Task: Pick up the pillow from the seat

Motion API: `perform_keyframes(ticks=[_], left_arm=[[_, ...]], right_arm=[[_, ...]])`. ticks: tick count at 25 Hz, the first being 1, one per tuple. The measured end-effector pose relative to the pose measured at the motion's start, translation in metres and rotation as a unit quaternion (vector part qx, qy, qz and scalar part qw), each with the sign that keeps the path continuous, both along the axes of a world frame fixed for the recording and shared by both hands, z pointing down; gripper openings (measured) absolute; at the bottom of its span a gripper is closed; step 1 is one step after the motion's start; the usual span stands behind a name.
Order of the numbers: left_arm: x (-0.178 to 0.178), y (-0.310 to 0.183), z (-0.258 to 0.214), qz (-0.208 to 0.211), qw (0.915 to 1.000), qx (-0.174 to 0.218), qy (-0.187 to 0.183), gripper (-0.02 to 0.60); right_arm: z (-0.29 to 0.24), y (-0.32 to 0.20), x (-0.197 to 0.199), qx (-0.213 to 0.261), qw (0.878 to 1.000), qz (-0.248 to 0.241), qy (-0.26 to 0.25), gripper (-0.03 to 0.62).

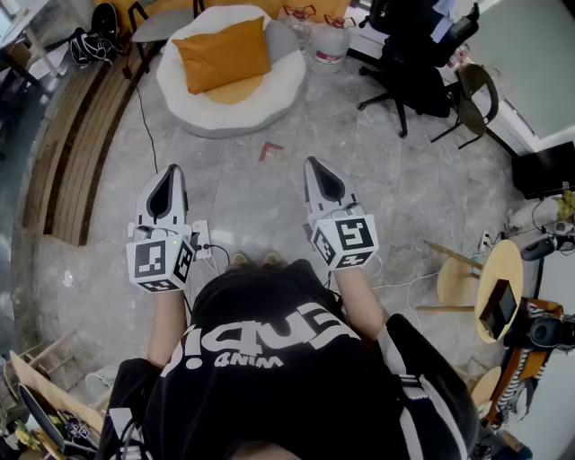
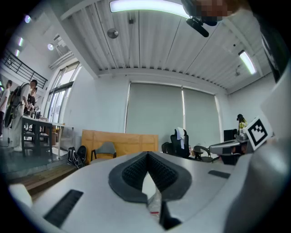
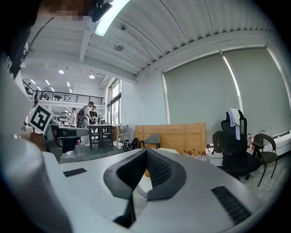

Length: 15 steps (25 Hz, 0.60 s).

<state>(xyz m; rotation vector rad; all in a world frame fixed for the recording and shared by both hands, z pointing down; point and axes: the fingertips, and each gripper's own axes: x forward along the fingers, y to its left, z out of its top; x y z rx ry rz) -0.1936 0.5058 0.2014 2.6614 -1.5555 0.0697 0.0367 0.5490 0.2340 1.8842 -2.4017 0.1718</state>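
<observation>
An orange pillow [image 1: 221, 54] leans on a round white cushion seat [image 1: 232, 110] on the floor at the far middle of the head view. Both grippers are held low in front of the person, well short of the seat and pointing toward it. The left gripper [image 1: 170, 170] is shut with nothing in it, and its dark ribbed pads [image 2: 136, 170] meet at the tip. The right gripper [image 1: 311, 163] is also shut and empty. In the right gripper view [image 3: 146, 151] a sliver of the orange pillow [image 3: 146, 173] shows behind the closed tip.
A black office chair [image 1: 410, 56] stands right of the seat, a grey chair [image 1: 160, 22] and bags [image 1: 90, 43] to its left. A wooden step [image 1: 70, 153] runs along the left. Water jugs [image 1: 329, 41] sit behind the seat. A round wooden table [image 1: 499, 289] is at the right. People stand far left [image 2: 18, 105].
</observation>
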Motion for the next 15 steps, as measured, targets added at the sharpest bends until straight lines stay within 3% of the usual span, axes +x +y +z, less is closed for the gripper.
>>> perform_keyframes(ticks=[15], left_arm=[[-0.011,-0.006,0.005,0.004,1.0000,-0.003,-0.004,0.009]], right_arm=[[0.002,-0.006,-0.020,0.006,1.000,-0.020,-0.015,0.021]])
